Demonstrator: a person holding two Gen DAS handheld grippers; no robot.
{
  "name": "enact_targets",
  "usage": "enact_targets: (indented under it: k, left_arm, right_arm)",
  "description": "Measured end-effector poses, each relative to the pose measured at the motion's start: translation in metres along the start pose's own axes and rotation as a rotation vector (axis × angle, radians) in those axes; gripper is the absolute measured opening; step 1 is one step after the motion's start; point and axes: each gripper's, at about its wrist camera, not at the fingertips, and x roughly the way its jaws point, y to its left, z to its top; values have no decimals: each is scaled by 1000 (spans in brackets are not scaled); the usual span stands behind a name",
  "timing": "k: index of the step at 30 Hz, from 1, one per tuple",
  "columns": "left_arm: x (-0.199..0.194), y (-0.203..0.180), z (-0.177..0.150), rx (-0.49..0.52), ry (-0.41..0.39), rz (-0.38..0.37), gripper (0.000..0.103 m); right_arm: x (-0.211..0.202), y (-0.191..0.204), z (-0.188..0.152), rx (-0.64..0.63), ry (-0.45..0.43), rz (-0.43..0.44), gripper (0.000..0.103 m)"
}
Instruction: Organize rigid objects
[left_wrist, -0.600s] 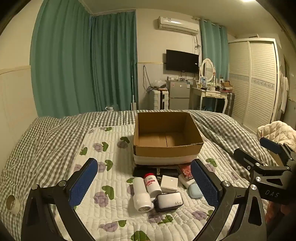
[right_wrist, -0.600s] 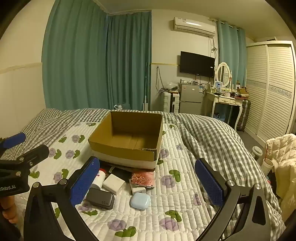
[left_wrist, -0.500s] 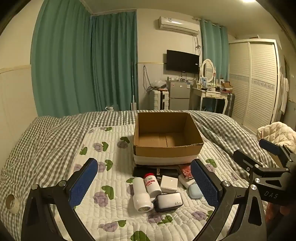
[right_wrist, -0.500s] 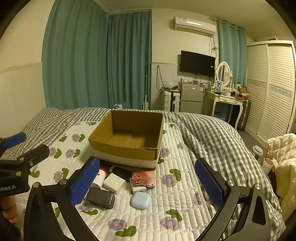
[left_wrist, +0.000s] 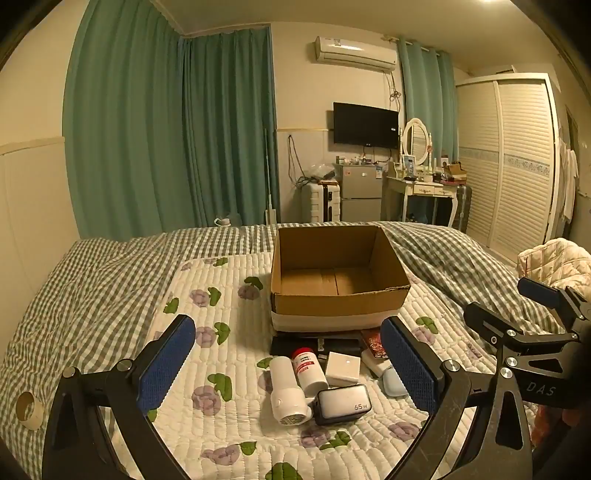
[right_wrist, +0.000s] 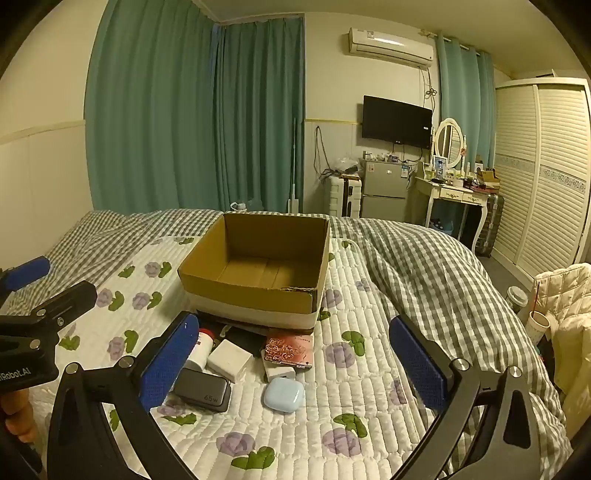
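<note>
Both grippers, left (left_wrist: 288, 363) and right (right_wrist: 291, 363), spread wide, unloaded; dark 65 W charger (left_wrist: 342, 403) near quilt's (left_wrist: 221, 424) front edge before cardboard box (left_wrist: 338, 301): rigid, dense, smooth—grip across long flat sides.

A home bedroom is shown. Most of the lower view is filled by a bed (left_wrist: 110, 280) covered with a grey checked duvet (right_wrist: 436, 273) and a white quilted pad printed with flowers (left_wrist: 221, 332). Teal curtains (left_wrist: 170, 129) are hung along the far wall, and an air conditioner (left_wrist: 354, 53) is mounted near the ceiling. A television (left_wrist: 365, 123) is fixed to the wall above a small fridge (left_wrist: 360, 192), with a white dressing table and oval mirror (left_wrist: 415, 138) beside it. A louvred wardrobe (left_wrist: 517, 162) is set at the right edge.
</note>
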Motion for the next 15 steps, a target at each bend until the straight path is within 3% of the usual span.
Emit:
enact_targets:
  k: [15]
  left_arm:
    - [4, 4, -2, -1, -1, 8, 102]
  right_arm:
    - [2, 1, -1, 3, 9, 6, 103]
